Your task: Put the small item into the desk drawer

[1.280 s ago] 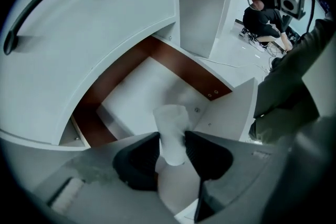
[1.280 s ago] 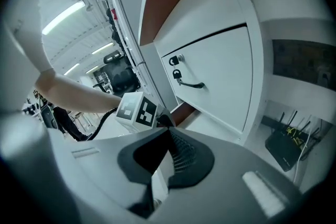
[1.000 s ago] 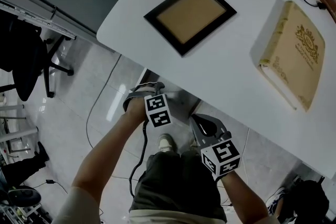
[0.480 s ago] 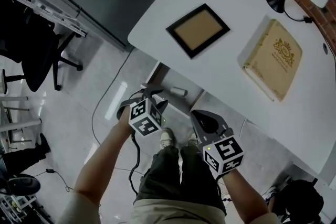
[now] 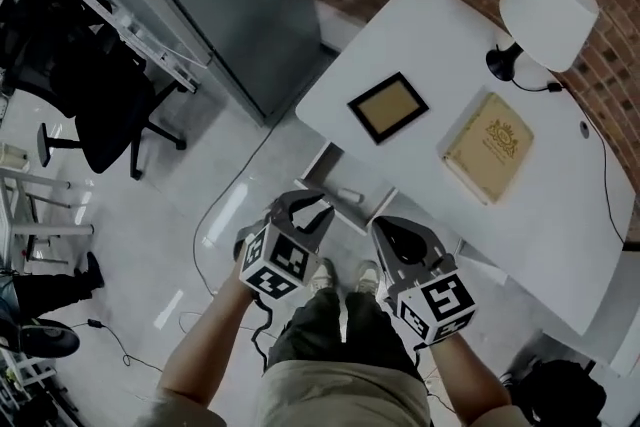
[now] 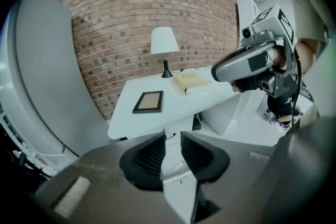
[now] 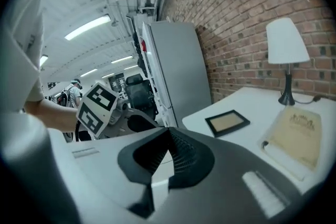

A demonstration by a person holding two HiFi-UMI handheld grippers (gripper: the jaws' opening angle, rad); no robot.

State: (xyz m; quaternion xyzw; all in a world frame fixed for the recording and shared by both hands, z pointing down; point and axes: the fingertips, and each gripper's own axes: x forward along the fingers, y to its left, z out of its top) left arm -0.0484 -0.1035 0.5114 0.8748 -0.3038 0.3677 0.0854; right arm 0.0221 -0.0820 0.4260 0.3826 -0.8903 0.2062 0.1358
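The white desk [image 5: 420, 165] stands against a brick wall, and its drawer [image 5: 335, 183] is pulled out below the near edge. A small pale item [image 5: 350, 195] seems to lie inside. My left gripper [image 5: 303, 207] hovers just short of the drawer; its jaws are closing, a narrow gap remains and nothing is between them [image 6: 171, 150]. My right gripper [image 5: 397, 233] hangs beside it, shut and empty [image 7: 168, 152]. Each gripper shows in the other's view: the right gripper [image 6: 252, 63] and the left gripper [image 7: 100, 105].
On the desk lie a black picture frame [image 5: 388, 107] and a tan book [image 5: 488, 146], and a white lamp [image 5: 548, 5] stands at the back. A grey cabinet [image 5: 230, 5] rises to the left of the desk. An office chair [image 5: 110, 105] stands further left, with cables on the floor.
The head view has pulled back and the desk looks smaller. Both grippers have drawn away from under the desk edge toward the person. The left jaws have narrowed.
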